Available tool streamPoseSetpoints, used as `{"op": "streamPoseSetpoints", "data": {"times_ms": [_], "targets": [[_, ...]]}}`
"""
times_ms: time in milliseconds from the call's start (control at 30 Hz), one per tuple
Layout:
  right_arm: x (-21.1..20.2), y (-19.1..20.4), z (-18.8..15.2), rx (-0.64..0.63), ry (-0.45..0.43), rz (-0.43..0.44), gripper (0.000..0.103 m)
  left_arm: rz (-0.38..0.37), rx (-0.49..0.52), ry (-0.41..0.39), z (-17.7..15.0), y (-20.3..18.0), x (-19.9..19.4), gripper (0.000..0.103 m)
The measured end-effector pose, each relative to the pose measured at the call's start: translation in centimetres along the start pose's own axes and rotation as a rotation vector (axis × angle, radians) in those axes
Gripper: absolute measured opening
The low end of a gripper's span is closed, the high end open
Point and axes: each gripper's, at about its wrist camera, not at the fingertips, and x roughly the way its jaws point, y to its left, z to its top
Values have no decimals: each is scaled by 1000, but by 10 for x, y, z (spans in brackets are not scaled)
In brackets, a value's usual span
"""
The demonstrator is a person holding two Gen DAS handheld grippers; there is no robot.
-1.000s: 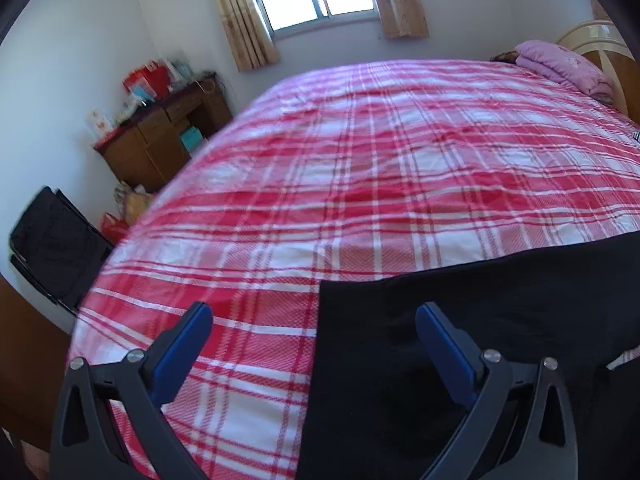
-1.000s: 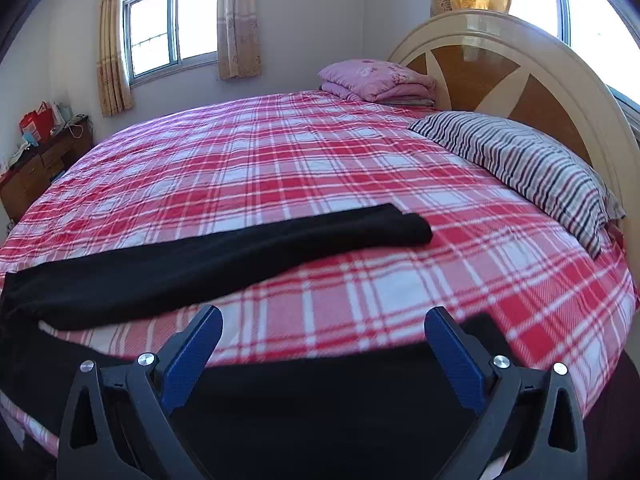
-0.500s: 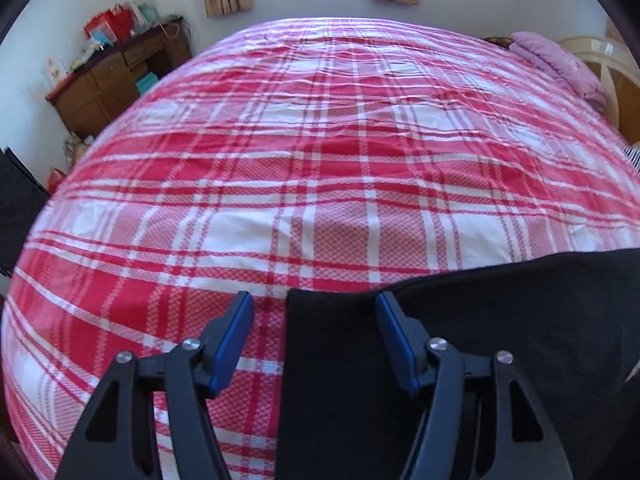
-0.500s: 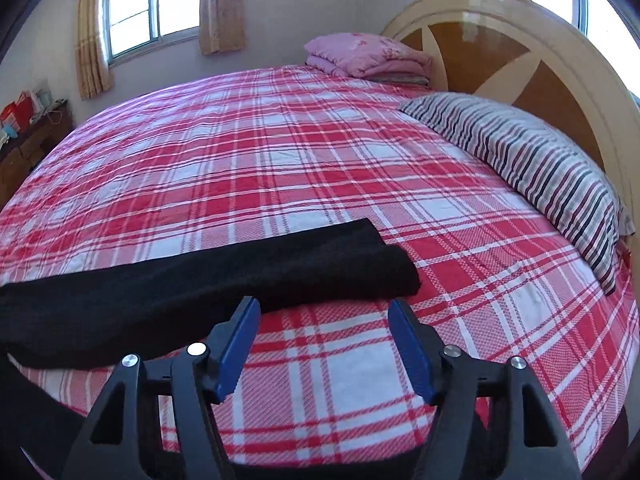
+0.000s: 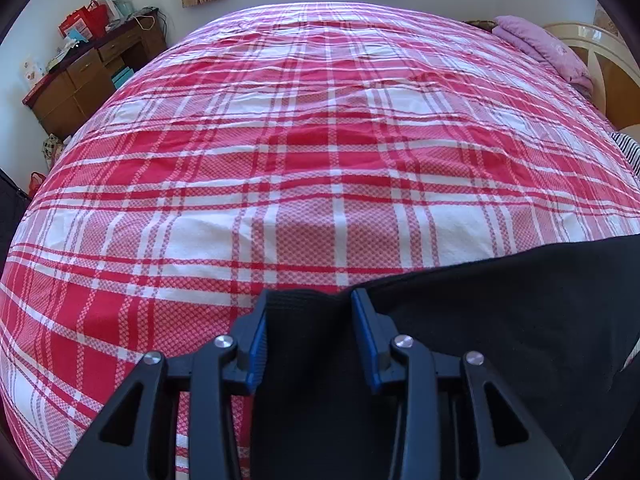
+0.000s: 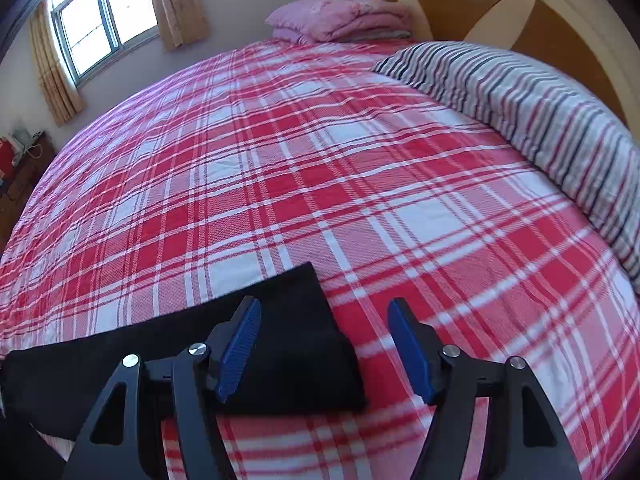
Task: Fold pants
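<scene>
Pants (image 5: 500,320) lying flat on the bed (image 5: 320,140), no fold showing yet. Left gripper (image 5: 308,336) closing around a corner; right gripper (image 6: 324,352) hanging apart over a leg end, gripping nothing.

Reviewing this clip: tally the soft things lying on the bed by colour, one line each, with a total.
Black pants: 1
Pink folded blanket: 1
Striped pillow: 1
Total: 3
</scene>
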Motion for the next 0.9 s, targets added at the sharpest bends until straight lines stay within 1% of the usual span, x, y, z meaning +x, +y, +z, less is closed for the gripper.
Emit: {"op": "streamPoseSetpoints", "data": {"times_ms": [67, 100, 133, 167, 200, 233, 267, 367, 467, 633, 733, 767, 800, 900], "targets": [[14, 4, 7, -21, 29, 8, 67, 4, 4, 1, 0, -1, 0, 40], [20, 4, 9, -26, 46, 14, 67, 4, 7, -1, 0, -1, 0, 39], [28, 6, 10, -28, 69, 19, 65, 0, 7, 0, 0, -1, 0, 37], [37, 5, 11, -24, 96, 26, 55, -18, 9, -4, 0, -2, -1, 30], [42, 6, 12, -24, 111, 36, 48, -26, 9, -5, -1, -3, -2, 24], [45, 8, 12, -36, 114, 42, 37, -29, 10, -4, -1, -4, -2, 22], [45, 12, 12, -65, 112, 47, 23, -29, 15, -5, -1, -6, -3, 18], [35, 17, 13, -79, 78, 36, 5, -11, 45, -12, 1, -11, -6, 15], [13, 17, 17, -80, 13, 55, 5, -27, 36, -46, 3, -7, -12, 14], [-41, 20, 14, -95, -119, 89, 4, -113, -20, -129, -1, 13, -33, 14], [-80, 19, 0, -120, -211, 108, 4, -175, -49, -195, -9, 22, -50, 14], [-88, 18, -4, -121, -231, 113, 4, -187, -45, -218, -12, 22, -56, 14], [-103, 14, -14, -120, -262, 121, 4, -199, -38, -248, -16, 23, -64, 14], [-131, 4, -42, -110, -316, 136, 4, -224, -6, -320, -30, 22, -85, 14]]}}
